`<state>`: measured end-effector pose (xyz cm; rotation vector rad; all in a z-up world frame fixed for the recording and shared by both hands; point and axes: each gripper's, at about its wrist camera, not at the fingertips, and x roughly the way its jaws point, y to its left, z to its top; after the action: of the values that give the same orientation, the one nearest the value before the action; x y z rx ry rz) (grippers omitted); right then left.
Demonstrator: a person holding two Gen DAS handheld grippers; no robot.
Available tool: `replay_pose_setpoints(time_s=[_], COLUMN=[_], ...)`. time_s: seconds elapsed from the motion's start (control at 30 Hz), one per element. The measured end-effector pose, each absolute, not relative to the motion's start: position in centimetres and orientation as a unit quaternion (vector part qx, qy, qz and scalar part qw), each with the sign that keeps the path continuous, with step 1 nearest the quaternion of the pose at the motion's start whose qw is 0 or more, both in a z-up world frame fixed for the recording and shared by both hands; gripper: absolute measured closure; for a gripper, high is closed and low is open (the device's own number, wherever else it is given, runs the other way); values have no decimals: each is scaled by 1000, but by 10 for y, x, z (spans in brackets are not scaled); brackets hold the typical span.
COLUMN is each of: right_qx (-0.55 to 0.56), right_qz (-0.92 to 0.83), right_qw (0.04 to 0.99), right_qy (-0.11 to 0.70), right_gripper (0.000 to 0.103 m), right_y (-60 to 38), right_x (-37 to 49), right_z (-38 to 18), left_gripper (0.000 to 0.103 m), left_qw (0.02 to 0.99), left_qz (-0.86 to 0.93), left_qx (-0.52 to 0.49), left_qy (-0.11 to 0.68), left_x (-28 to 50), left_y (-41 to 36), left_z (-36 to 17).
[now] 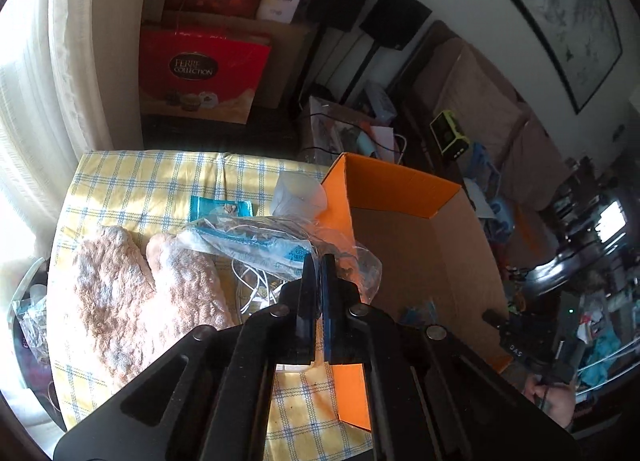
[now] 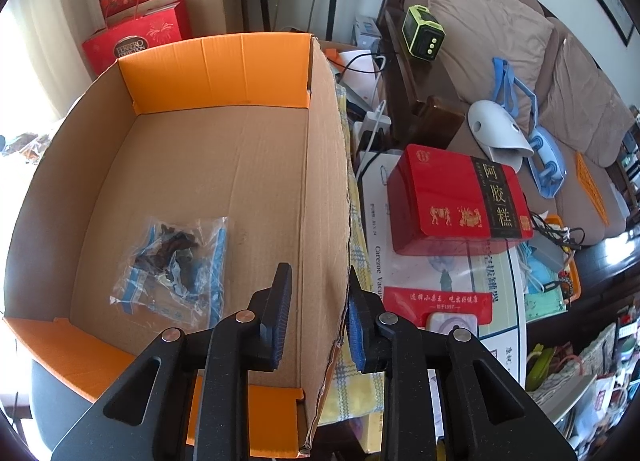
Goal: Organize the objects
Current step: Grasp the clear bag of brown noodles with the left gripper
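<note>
My left gripper (image 1: 319, 261) is shut on a clear plastic bag with blue print (image 1: 256, 241) and holds it above the checked tablecloth (image 1: 132, 181), just left of the open cardboard box (image 1: 420, 253). Under the bag lie a fluffy pink mitt (image 1: 132, 293), a white cable (image 1: 252, 285), a teal packet (image 1: 220, 209) and a translucent cup (image 1: 298, 193). My right gripper (image 2: 318, 270) straddles the right wall of the cardboard box (image 2: 320, 181), one finger inside and one outside, pinching it. A similar clear bag with dark contents (image 2: 176, 261) lies on the box floor.
Red gift bags (image 1: 200, 73) and speaker stands (image 1: 360, 41) stand behind the table. To the right of the box are a red tin (image 2: 460, 205), papers, a green device (image 2: 422, 35) and a brown sofa (image 2: 500, 41) with clutter.
</note>
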<state>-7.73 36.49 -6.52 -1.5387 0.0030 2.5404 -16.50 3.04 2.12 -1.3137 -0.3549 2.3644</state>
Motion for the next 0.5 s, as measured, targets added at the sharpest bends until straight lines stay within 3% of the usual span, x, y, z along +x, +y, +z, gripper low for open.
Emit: replay_pose_setpoints(time_s=[0.23,0.5], right_qx=[-512,-511], right_qz=[855,856], right_qw=[85,81], right_qy=[5,11], right_gripper=[78,78], right_y=[367,367], right_x=[-73,-68], right_z=[-61,-58], left_gripper=[101,101], left_qw=[261,297], left_qz=[846,827], left_qx=[-451,-469], left_qy=[-114,-86], left_x=[-139,-129], left_y=[61,107], left_z=[52,45])
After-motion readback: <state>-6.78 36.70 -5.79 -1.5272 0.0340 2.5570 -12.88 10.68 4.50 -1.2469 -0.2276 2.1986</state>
